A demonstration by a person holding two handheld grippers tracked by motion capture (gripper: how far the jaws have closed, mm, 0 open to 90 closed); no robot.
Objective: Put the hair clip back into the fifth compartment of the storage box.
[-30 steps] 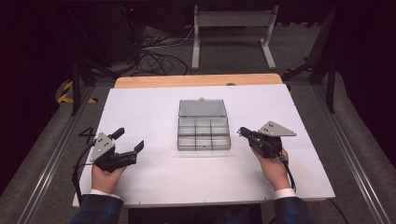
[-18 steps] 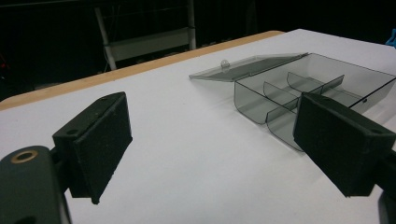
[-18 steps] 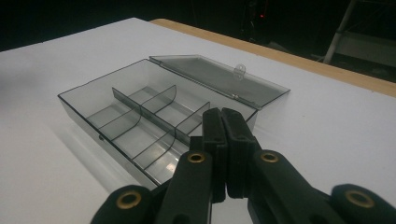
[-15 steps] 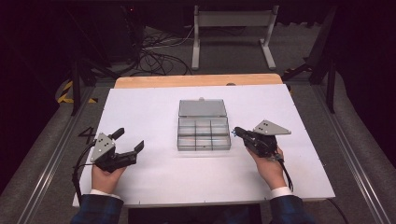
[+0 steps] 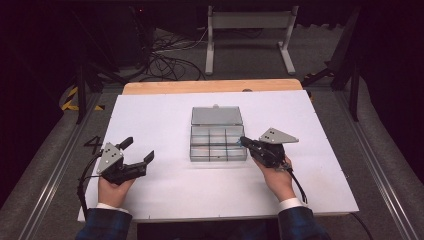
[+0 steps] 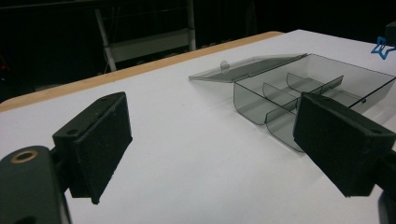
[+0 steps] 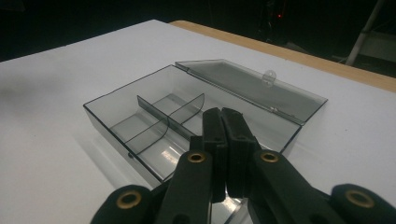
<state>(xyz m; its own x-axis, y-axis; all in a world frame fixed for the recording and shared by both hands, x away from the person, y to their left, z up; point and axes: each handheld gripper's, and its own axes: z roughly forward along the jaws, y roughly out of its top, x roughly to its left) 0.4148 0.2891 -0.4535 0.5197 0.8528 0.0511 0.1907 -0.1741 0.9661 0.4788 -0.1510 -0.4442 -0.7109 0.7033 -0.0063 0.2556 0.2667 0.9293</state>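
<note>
A clear grey compartment box (image 5: 218, 150) lies open mid-table, its lid (image 5: 216, 116) laid flat behind it; the compartments look empty. My right gripper (image 5: 246, 143) is at the box's right wall, jaws pressed together. A small blue star-like piece (image 6: 381, 46) sticks out at its tip, also a blue speck (image 5: 243, 144) in the high view. In the right gripper view the shut gripper (image 7: 223, 116) hangs just over the box (image 7: 140, 121). My left gripper (image 5: 138, 150) rests open at the table's left with nothing between its jaws; ahead of the open gripper (image 6: 215, 144) lies the box (image 6: 317, 88).
The white table top (image 5: 165, 120) has a wooden strip (image 5: 210, 86) along its far edge. Beyond it are a metal stand (image 5: 248, 30) and cables (image 5: 165, 57) on the floor. Bare white surface lies between the left gripper and the box.
My right gripper has slid left to the box's right wall, jaws still shut. The left gripper has stayed in place.
</note>
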